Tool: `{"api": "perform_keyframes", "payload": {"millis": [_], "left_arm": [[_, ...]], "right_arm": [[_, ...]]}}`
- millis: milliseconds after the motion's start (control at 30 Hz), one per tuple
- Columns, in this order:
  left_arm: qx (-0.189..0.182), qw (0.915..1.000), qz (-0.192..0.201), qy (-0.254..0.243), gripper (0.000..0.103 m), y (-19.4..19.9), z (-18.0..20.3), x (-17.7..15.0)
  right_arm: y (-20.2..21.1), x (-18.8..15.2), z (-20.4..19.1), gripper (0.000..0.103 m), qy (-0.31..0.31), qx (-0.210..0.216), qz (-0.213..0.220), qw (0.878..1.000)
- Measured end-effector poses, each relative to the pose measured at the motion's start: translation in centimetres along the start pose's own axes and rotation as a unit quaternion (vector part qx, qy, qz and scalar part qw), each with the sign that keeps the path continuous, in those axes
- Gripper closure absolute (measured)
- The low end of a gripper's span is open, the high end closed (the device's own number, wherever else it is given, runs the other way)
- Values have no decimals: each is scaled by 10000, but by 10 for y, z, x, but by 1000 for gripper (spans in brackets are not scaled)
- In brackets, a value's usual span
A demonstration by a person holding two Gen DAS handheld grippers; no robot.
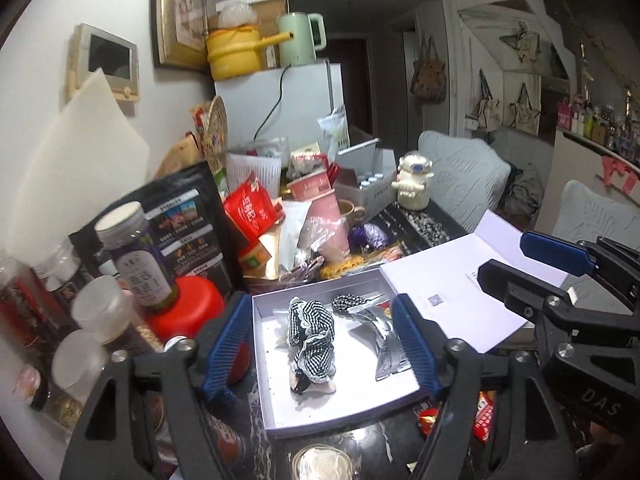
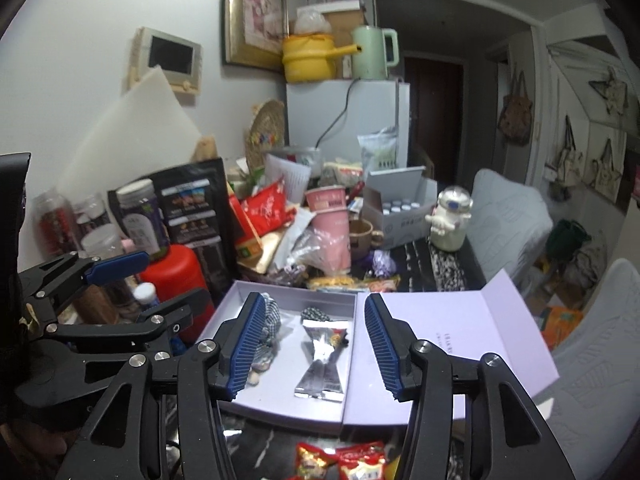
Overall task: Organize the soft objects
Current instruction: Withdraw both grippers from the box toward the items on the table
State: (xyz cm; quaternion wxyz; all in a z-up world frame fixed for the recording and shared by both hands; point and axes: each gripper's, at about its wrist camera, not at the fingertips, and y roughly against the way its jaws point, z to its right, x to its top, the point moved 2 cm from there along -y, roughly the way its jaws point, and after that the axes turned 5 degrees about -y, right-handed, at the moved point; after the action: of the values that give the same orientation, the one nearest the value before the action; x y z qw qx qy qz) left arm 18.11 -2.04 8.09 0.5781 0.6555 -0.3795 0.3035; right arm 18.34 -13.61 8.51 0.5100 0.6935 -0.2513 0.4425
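Both my left gripper [image 1: 324,344] and right gripper [image 2: 310,342] gape wide, empty, above the box [image 1: 340,412]; the gingham scrunchie [image 1: 312,332] looks light and limp, so I pinch its bunched middle.

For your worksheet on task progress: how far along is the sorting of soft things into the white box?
Done: two checked fabric pieces already lie in the open white box, beside a silver foil packet. In hand: nothing; the left gripper and right gripper hover open and empty. Left: the flap-lid is still open.

Black gripper [image 1: 322,344]; blue ribbed pads [image 1: 226,344]
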Motion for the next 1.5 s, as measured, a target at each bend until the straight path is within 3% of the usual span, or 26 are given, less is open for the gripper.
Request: {"api": "perform_keyframes", "payload": {"millis": [400,633,1033,1500], "left_arm": [[-130,9993,358,-27,20,75,8,-21],[-263,9994,203,3,20,89,9,-45],[-419,9985,-295,188,20,73,6,-97],[-510,9905,-1165,528,20,17,-14,-153]], "right_arm": [[82,-23,-18,32,64,-35,384,9992],[103,-48,-27,31,-13,-19,289,9996],[89,-98,-33,31,-231,-19,-149,9996],[39,-154,-23,31,-598,-83,-925,9939]]}}
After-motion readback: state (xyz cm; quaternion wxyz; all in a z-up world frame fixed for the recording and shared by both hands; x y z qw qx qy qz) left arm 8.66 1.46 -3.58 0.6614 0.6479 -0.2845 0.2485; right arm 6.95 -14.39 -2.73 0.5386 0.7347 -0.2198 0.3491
